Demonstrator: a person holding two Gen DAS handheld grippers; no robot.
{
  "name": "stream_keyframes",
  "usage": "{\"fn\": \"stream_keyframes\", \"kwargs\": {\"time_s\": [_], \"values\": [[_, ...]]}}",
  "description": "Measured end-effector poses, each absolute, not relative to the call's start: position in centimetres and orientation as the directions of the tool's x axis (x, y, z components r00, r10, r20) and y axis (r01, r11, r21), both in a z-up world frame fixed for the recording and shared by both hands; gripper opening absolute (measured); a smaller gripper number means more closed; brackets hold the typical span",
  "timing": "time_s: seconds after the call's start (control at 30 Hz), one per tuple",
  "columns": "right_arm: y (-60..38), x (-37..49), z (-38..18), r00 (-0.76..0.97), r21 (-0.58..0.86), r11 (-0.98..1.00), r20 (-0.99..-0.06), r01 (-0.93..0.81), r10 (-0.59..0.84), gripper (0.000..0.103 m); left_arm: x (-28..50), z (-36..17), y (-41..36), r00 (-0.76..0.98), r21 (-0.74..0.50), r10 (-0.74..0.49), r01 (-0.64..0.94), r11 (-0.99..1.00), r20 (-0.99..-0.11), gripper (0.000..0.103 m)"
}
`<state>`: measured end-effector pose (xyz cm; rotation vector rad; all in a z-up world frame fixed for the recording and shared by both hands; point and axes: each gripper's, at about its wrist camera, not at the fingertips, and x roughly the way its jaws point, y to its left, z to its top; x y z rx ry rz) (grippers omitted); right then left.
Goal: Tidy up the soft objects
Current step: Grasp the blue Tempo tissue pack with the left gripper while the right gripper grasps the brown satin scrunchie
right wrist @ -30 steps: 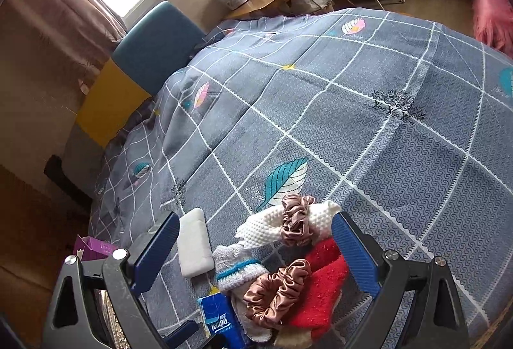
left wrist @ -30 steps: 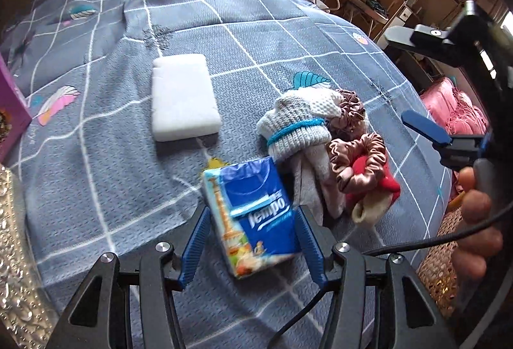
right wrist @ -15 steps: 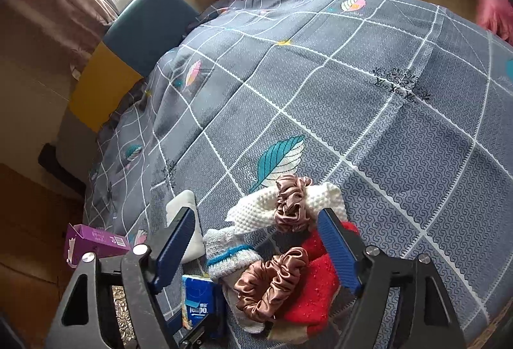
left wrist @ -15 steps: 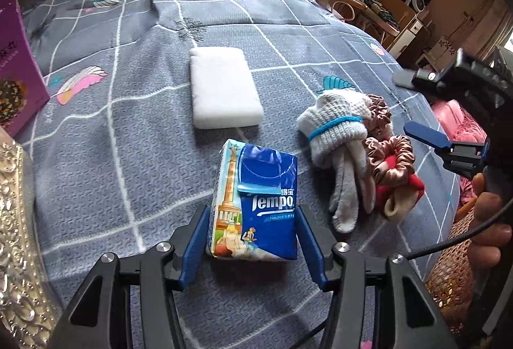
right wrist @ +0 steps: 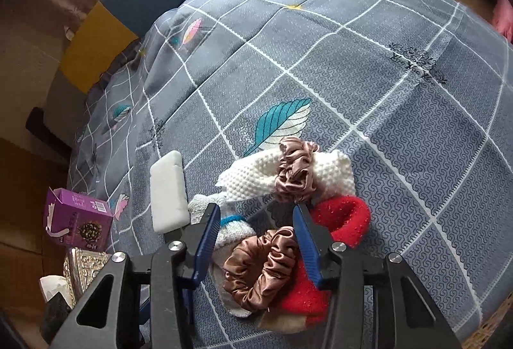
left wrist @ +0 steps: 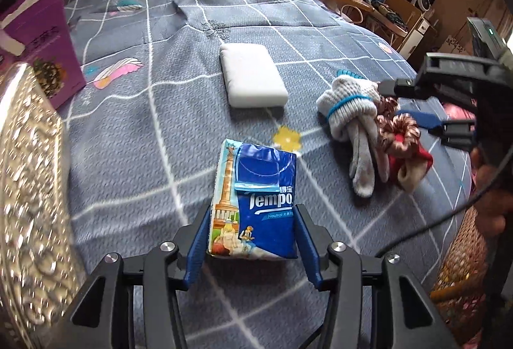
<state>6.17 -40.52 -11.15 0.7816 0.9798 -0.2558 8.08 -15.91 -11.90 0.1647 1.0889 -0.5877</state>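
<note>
A blue Tempo tissue pack [left wrist: 259, 198] lies on the grey checked bedspread [left wrist: 144, 131], and my left gripper [left wrist: 252, 209] is closing on it, pads against both its sides. To the right is a pile: grey knit gloves [left wrist: 349, 112], a brown satin scrunchie [right wrist: 259, 265], a red sock [right wrist: 346, 217] and a white knit cloth [right wrist: 330, 169] wrapped by a second scrunchie [right wrist: 295, 169]. My right gripper [right wrist: 255, 208] hangs over that pile with its jaws closing. The brown scrunchie sits between them, and the pads do not clearly press on it.
A white sponge [left wrist: 253, 78] lies behind the tissue pack. A purple carton [left wrist: 45, 41] and a shiny embossed tin [left wrist: 29, 172] stand at the left edge. A hand [left wrist: 493, 188] holds the right gripper. A desk and chairs stand beyond the bed.
The tissue pack has moved left with my left gripper, away from the gloves, and turned straight. My right gripper's fingers have narrowed a lot and dropped closer to the brown scrunchie.
</note>
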Motion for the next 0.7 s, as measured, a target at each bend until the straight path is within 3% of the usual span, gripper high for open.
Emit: {"fn": "stream_keyframes", "kwargs": {"time_s": [0.1,0.23,0.37,0.4,0.5,0.6,0.7], "values": [[-40.0,5.6,-10.5,0.557,0.455,0.726,-0.822,0.516,0.120,0.049,7.2,-12.0,-15.2,0.348,-0.140,-0.372,0.541,0.829,-0.860,0.052],[-39.3,4.2,-9.9,0.550,0.438,0.728,-0.829,0.528,0.101,0.062,7.4,-12.4,-15.1,0.345,-0.165,-0.388,0.529,0.832,-0.855,0.052],[-38.4,4.3,-10.1,0.482,0.346,0.762,-0.875,0.547,0.051,0.062,7.2,-12.5,-15.1,0.359,-0.158,-0.392,0.534,0.831,-0.847,0.053],[-38.1,4.4,-10.3,0.464,0.324,0.771,-0.885,0.548,0.043,0.060,7.2,-12.5,-15.1,0.360,-0.160,-0.393,0.532,0.832,-0.846,0.053],[-37.1,5.1,-10.8,0.401,0.228,0.815,-0.916,0.533,-0.006,0.021,6.9,-12.6,-14.9,0.367,-0.156,-0.395,0.535,0.830,-0.842,0.053],[-37.0,5.2,-10.6,0.407,0.196,0.832,-0.912,0.519,-0.039,0.011,6.6,-12.6,-14.7,0.376,-0.155,-0.400,0.538,0.829,-0.836,0.053],[-37.6,4.5,-8.7,0.494,0.252,0.820,-0.869,0.514,-0.043,0.010,6.6,-12.7,-14.7,0.380,-0.155,-0.403,0.538,0.829,-0.833,0.053]]}}
